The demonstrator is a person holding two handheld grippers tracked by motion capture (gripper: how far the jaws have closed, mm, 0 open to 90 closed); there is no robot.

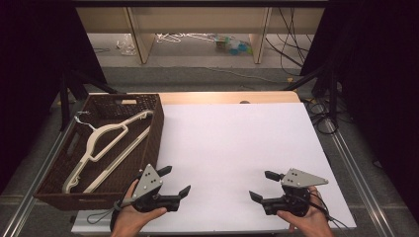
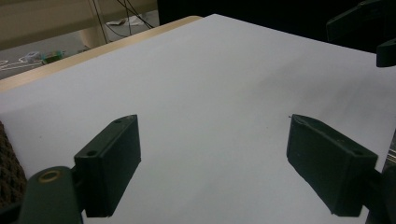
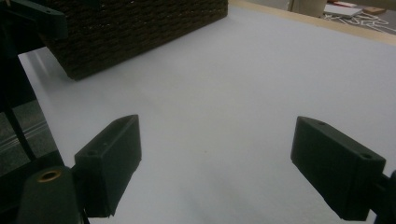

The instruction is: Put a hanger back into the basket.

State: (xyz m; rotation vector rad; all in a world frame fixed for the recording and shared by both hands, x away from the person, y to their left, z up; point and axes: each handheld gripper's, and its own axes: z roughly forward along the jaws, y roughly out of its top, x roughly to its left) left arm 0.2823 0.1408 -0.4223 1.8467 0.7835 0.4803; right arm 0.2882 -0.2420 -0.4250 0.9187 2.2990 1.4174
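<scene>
A dark brown woven basket [image 1: 154,129] sits at the table's left side, and two cream plastic hangers [image 1: 106,143] lie inside it. My left gripper [image 1: 174,180] rests near the front edge just right of the basket, open, with nothing between its jaws [image 2: 212,163]. My right gripper [image 1: 264,185] is at the front right, also open and empty [image 3: 217,165], pointing left toward the other one. The basket's woven wall [image 3: 140,28] appears at the far left of the right gripper view. Both grippers sit low over the white table sheet [image 1: 232,143].
The white sheet covers a pale wooden tabletop [image 1: 227,97] whose bare strip runs along the back. Beyond the table are wooden shelf legs [image 1: 138,39], cables [image 1: 291,44] and small items on the floor. Dark curtains flank both sides.
</scene>
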